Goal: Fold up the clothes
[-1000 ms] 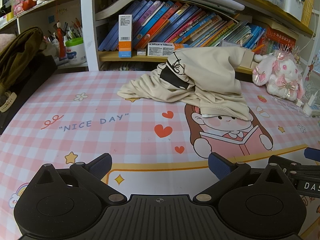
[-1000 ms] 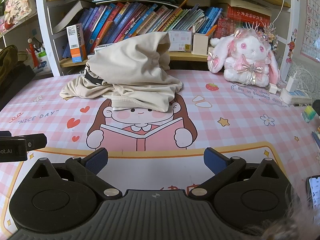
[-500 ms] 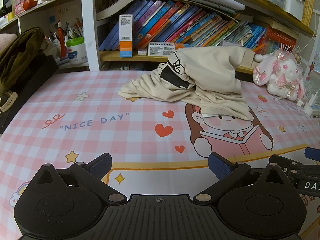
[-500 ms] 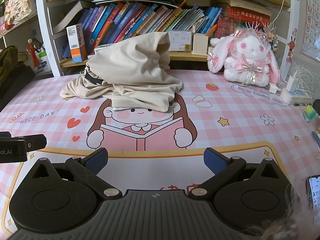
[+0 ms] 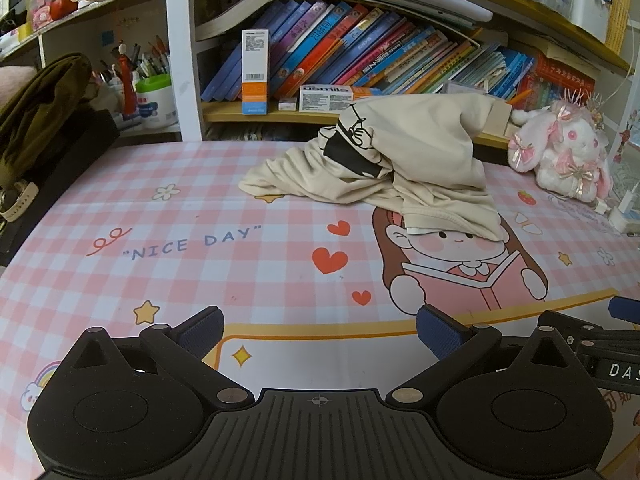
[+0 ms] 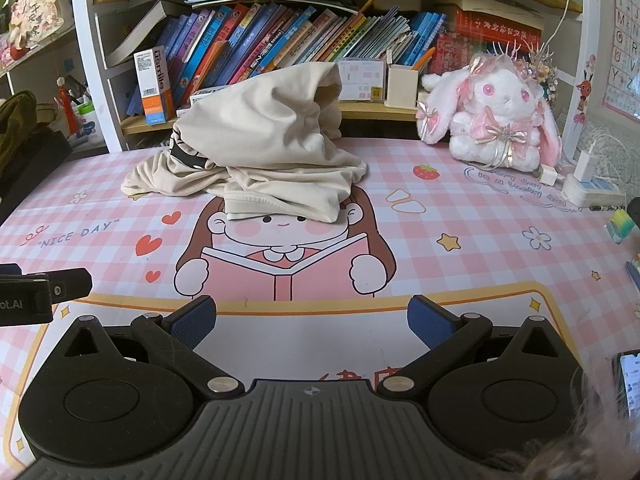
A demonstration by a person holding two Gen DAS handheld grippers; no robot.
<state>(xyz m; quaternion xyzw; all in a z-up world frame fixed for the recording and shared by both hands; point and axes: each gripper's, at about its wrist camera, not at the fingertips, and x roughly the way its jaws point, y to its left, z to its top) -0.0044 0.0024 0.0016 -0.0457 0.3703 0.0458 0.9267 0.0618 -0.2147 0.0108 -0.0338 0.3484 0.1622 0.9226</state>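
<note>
A crumpled beige garment (image 5: 404, 164) with a black print lies in a heap at the back of the pink checked table mat (image 5: 200, 248), leaning up against the bookshelf; it also shows in the right wrist view (image 6: 264, 152). My left gripper (image 5: 320, 330) is open and empty, low over the mat's front, well short of the garment. My right gripper (image 6: 312, 320) is open and empty, also near the front edge, to the right of the left one.
A bookshelf (image 5: 360, 60) full of books stands behind the garment. A pink plush rabbit (image 6: 496, 116) sits at the back right beside a charger and power strip (image 6: 588, 184). A dark bag (image 5: 36, 120) is at the left. A phone (image 6: 628, 380) lies at the front right.
</note>
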